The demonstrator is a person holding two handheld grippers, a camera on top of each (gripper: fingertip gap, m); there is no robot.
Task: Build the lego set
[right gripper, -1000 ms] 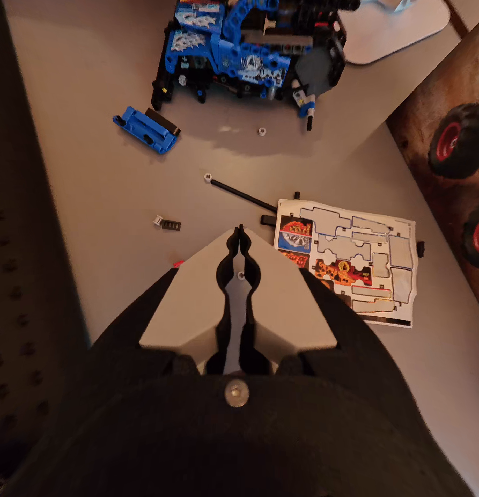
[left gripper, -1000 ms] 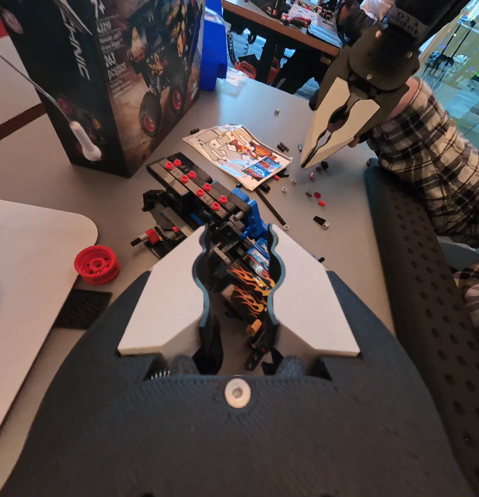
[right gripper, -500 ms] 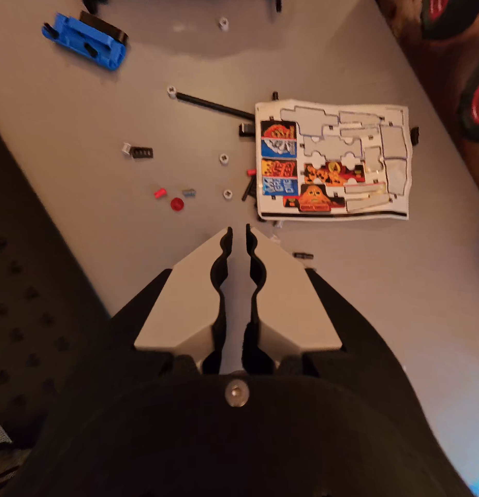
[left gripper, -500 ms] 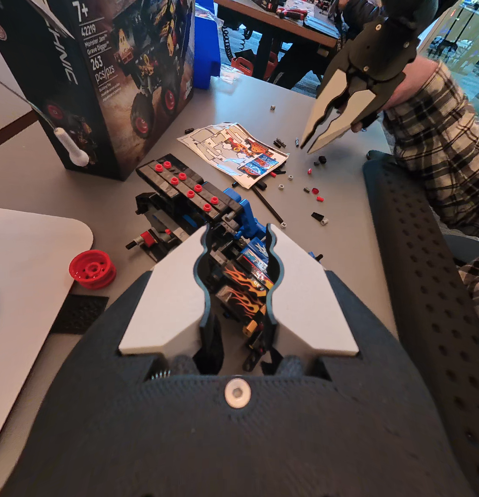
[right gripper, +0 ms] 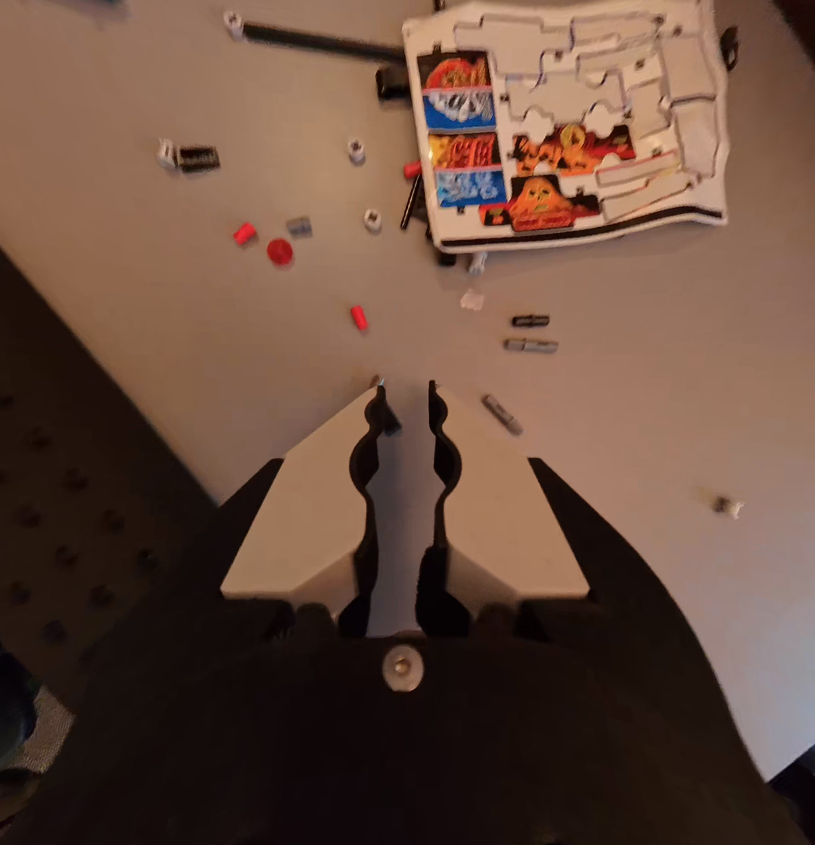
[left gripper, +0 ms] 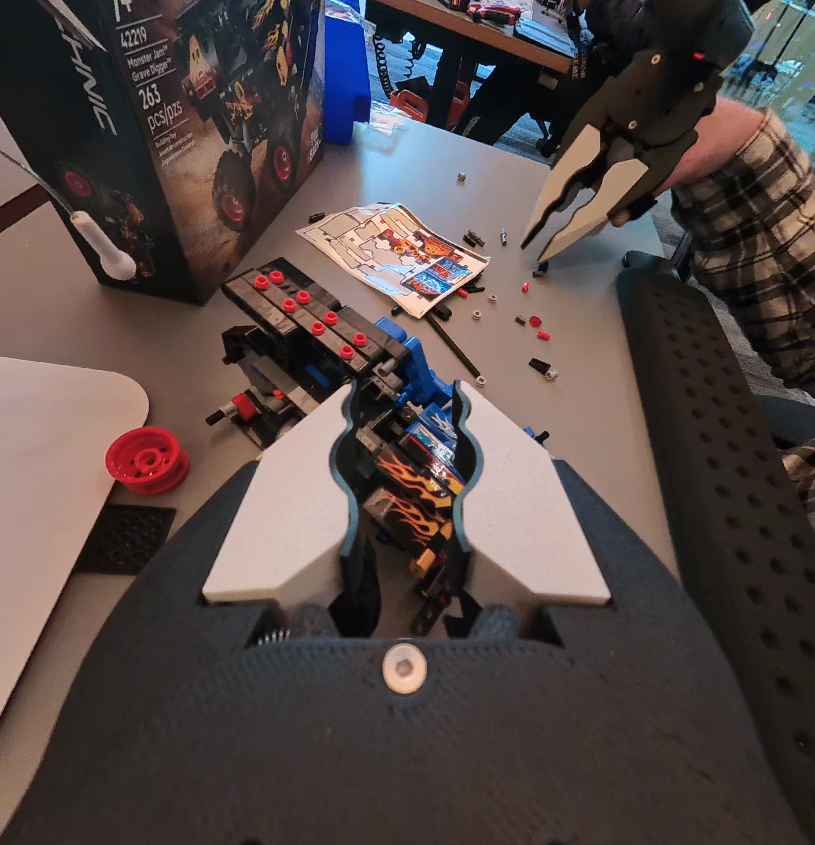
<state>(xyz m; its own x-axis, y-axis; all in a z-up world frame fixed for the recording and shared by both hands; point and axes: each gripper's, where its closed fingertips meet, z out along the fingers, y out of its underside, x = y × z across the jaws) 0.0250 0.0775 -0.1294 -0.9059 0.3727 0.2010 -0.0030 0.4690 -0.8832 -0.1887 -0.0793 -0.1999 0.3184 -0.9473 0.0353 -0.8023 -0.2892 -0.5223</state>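
A smooth grey tabletop (left gripper: pixel 579 411) carries the work; beyond it stand another table with a coiled cable and glass walls at the far right. A tall printed cardboard box (left gripper: pixel 176 137) stands upright at the back left, a rounded white board (left gripper: pixel 39 457) lies at the left edge, and a perforated dark chair back (left gripper: pixel 716 457) runs along the right

The left gripper (left gripper: pixel 403 393) has its pale, wavy-edged fingers closed around the partly built lego truck (left gripper: pixel 332 347), a knobbly black and blue plastic body with red pins on top and glossy flame stickers between the fingers. A ribbed red wheel rim (left gripper: pixel 147 462) lies apart to its left

The right gripper (right gripper: pixel 405 386) hovers low over the tabletop with a narrow gap between its fingers and nothing held; a tiny dark piece sits just beside its left fingertip. The left wrist view shows it tilted steeply down, held by an arm in a plaid sleeve (left gripper: pixel 762 237)

Only the right wrist view resolves the loose scatter: a half-peeled sticker sheet (right gripper: pixel 579 128), a thin black axle (right gripper: pixel 323 43), small red studs (right gripper: pixel 279 251), grey pins (right gripper: pixel 531 345). Only the left wrist view shows the truck, box and room
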